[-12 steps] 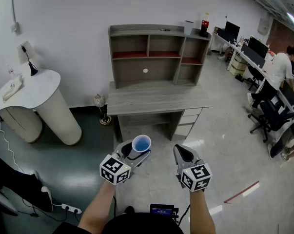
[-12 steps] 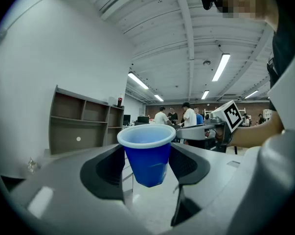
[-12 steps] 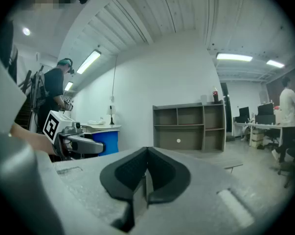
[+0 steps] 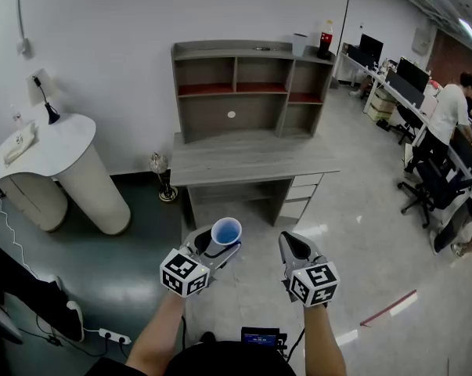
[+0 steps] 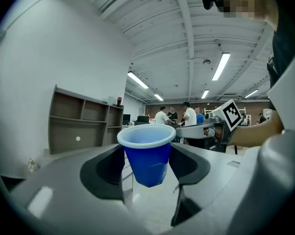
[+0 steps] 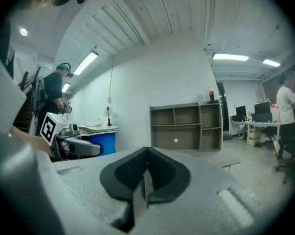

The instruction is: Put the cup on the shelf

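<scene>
Far to my left stands a white rounded desk (image 4: 44, 143) with a small lamp (image 4: 46, 100) on it, well away from anything I need. Coming in from there, my left claw (image 4: 222, 246) is clenched on the blue cup (image 4: 226, 231), the pads pressing its side walls just under the rim. The cup stands upright, mouth up, long axis vertical, and I see nothing inside it. So the task's thing is in the air at my left hand, over the floor, not yet near its place. The relation that matters: the shelf (image 4: 242, 88) lies straight ahead of the left claw and higher up, sitting on the back of the grey desk (image 4: 251, 161), well apart from the cup with open floor between. I judge that I must walk forward, then lift and reach over the desk top, keeping the cup upright as it goes in. The shelf's compartments, some lined in red, look bare from here. On its top board, toward the right end, stand a pale container (image 4: 300, 44) and a dark bottle (image 4: 326, 41) with a red top; their contents I cannot make out. Further right, my right claw (image 4: 295, 249) is clenched shut on nothing, just beside the left one. The left hand has the cup, so it makes the placement. At the far right, people (image 4: 451, 112) are at office desks, clear of my path.
</scene>
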Tool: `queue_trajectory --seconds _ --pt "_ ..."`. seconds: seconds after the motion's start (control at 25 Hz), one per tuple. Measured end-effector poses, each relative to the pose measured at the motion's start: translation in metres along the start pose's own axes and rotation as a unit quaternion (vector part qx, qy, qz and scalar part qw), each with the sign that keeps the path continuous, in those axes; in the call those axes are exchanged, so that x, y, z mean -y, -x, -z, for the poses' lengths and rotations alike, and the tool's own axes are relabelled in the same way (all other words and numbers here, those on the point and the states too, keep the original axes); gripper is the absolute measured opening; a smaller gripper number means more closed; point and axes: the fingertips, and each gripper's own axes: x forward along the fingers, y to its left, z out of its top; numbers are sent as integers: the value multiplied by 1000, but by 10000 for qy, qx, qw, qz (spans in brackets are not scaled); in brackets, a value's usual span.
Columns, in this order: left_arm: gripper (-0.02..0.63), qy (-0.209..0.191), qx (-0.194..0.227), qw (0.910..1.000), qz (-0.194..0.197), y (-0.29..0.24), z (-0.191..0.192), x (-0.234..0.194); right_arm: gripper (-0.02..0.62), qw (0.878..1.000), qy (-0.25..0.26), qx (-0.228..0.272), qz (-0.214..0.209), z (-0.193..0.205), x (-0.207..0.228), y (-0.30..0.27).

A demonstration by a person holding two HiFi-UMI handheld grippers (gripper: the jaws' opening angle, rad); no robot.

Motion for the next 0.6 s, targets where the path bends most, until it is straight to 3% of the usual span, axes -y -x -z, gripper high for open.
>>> queue_trajectory --seconds 0.6 --pt "290 9 -98 10000 11 -11 9 4 -2 9999 -101 -81 95 9 14 8"
